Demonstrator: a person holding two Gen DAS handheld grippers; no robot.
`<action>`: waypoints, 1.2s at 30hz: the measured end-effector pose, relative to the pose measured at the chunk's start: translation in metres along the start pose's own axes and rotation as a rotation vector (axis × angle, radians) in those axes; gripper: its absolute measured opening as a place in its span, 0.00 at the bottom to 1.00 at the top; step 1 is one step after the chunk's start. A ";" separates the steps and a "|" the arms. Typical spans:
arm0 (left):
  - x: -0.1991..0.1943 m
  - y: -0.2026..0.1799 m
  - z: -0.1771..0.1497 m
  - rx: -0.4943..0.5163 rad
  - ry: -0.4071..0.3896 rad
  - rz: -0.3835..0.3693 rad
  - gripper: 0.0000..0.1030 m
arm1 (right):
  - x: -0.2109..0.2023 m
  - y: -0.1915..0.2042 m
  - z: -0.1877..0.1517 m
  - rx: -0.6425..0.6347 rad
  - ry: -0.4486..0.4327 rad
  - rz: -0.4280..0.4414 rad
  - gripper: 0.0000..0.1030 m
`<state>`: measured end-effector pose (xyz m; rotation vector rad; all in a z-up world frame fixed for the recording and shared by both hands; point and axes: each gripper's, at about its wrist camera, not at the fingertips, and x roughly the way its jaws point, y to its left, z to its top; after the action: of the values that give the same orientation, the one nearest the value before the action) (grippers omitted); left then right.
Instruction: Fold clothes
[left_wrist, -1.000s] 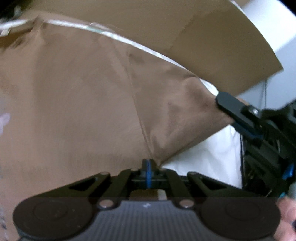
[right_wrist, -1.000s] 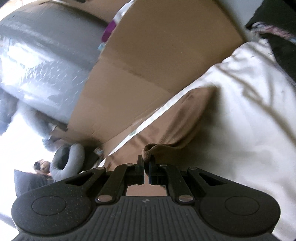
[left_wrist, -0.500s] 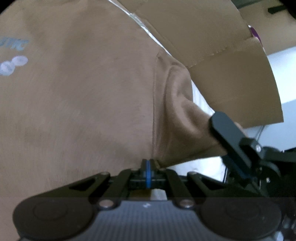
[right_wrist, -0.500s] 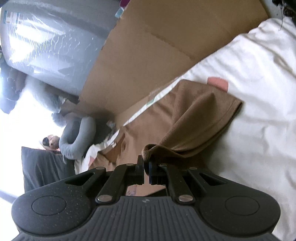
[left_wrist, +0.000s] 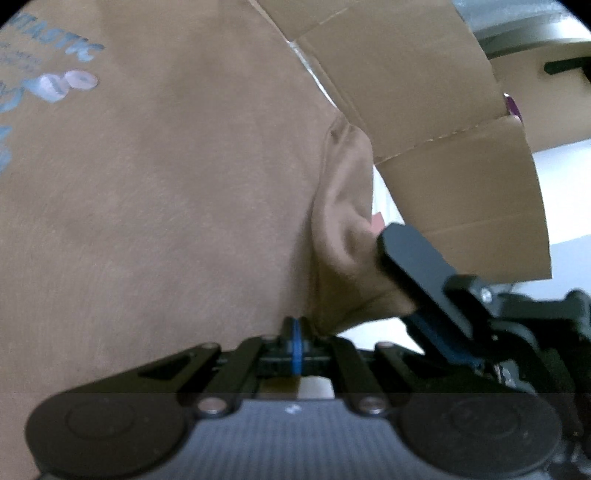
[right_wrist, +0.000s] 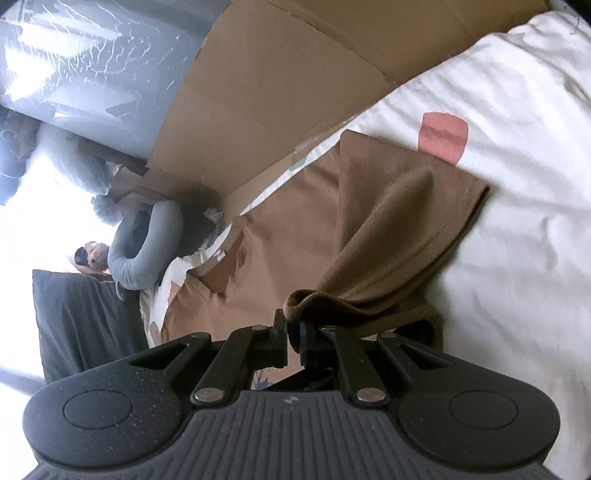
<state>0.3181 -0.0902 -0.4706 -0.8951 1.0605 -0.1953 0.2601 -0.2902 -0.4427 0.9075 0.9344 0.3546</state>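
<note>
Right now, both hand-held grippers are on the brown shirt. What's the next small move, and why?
Probably carry the pinched sleeve inward over the shirt body, then lay it flat. The right hand-held gripper pinches a bunched fold of the brown cotton T-shirt, its jaws easing open; the left hand-held gripper is shut on the cloth at the sleeve seam. The sleeve is lifted off the white bedsheet.

The brown T-shirt (left_wrist: 177, 206) is soft, matt knit cloth with a faint brushed nap and a pale blue print that looks smooth. The bed sheet (right_wrist: 517, 229) is white matt cotton-like cloth, lightly creased. The cardboard sheet (right_wrist: 266, 99) is dull, rough paperboard with scored folds. A plastic-wrapped bundle (right_wrist: 85, 59) shines glossy and crinkled. The right gripper (right_wrist: 293, 341) is matt black speckled plastic with bright metal pins.
</note>
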 end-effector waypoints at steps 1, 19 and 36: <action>-0.001 0.000 -0.001 0.001 0.005 -0.001 0.03 | 0.000 0.000 -0.001 0.001 0.002 0.002 0.05; -0.051 -0.041 0.024 0.198 0.062 0.126 0.59 | -0.018 -0.012 -0.007 0.014 0.003 0.041 0.36; -0.072 -0.066 0.041 0.529 0.098 0.234 0.68 | -0.029 -0.059 -0.023 -0.026 -0.044 -0.183 0.36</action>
<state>0.3324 -0.0720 -0.3670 -0.2857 1.1224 -0.3081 0.2182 -0.3312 -0.4801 0.7964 0.9621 0.1890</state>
